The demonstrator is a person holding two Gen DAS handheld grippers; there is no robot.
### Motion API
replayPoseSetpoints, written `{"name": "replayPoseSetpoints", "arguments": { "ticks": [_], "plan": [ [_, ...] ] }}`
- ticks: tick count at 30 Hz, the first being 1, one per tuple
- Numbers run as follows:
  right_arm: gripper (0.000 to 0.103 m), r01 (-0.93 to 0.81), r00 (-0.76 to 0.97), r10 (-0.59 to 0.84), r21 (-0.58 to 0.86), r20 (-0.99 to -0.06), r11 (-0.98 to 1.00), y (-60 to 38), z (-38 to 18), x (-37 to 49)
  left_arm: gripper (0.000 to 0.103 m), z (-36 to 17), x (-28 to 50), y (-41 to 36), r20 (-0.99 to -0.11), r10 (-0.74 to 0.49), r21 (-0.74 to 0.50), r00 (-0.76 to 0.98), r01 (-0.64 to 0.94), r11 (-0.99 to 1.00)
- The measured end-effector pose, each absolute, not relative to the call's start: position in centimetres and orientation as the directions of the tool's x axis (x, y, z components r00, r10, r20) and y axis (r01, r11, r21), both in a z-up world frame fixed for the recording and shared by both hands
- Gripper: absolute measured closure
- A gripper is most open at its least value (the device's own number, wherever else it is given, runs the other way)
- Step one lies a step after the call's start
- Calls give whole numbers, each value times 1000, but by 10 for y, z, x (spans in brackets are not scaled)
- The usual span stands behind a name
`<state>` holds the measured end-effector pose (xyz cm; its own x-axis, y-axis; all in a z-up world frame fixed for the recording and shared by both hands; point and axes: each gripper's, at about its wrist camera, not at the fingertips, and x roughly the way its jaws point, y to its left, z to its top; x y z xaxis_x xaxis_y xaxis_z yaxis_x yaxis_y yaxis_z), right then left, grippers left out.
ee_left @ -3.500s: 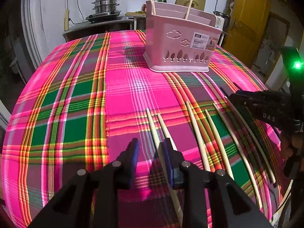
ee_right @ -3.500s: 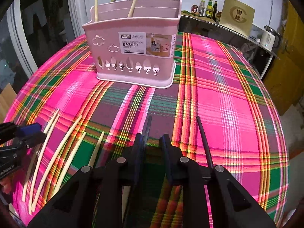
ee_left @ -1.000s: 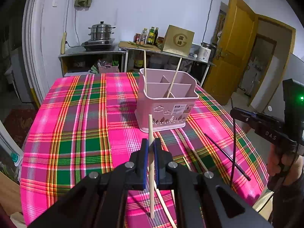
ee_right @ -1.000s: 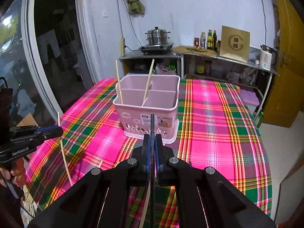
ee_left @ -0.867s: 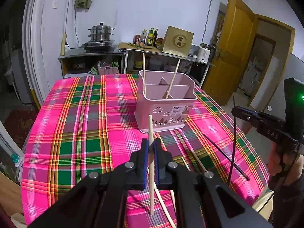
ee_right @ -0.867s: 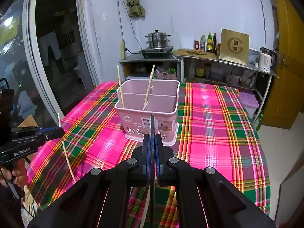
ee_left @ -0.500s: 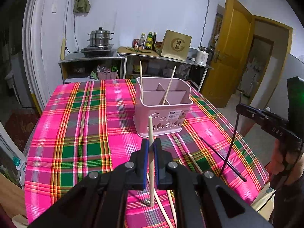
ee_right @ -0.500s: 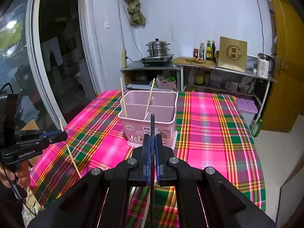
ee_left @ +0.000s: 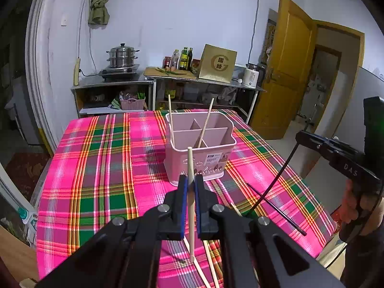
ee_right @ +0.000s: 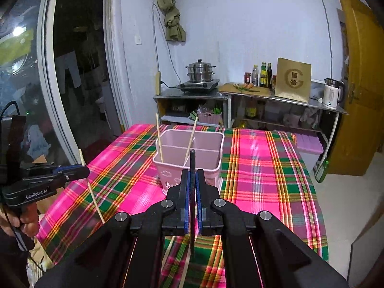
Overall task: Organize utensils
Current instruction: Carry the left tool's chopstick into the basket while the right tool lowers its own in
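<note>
**Above the plaid table, a chopstick clamped in each gripper**

Between the blue pads of the left gripper (ee_left: 189, 187) a pale wooden chopstick (ee_left: 190, 204) is pinched upright, its ends clear of the jaws above and below. Only in this view are a black chopstick (ee_left: 276, 210) and several pale ones (ee_left: 211, 266) seen lying on the tablecloth (ee_left: 96, 168), and the right gripper (ee_left: 312, 141) is shown from the side. In the right wrist view that gripper (ee_right: 192, 187) is closed on another black chopstick (ee_right: 192, 165), held upright, and the left gripper (ee_right: 79, 169) is seen at the left edge with its pale stick slanting. Beyond both tools the pink basket (ee_left: 199, 153) stands on the cloth, two pale chopsticks (ee_left: 206, 122) leaning in its compartments
</note>
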<state>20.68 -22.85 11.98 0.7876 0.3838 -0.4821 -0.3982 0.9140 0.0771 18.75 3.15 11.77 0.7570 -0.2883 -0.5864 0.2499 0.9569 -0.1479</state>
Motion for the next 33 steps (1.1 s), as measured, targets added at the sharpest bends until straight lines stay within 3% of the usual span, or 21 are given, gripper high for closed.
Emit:
{"name": "replayPoseSetpoints", "arguments": {
  "ticks": [33],
  "plan": [
    [99,-440,826,447,103,-343,892,-191,203,296,97,211,304,2,-497,-310,-98,811,302,948]
  ]
}}
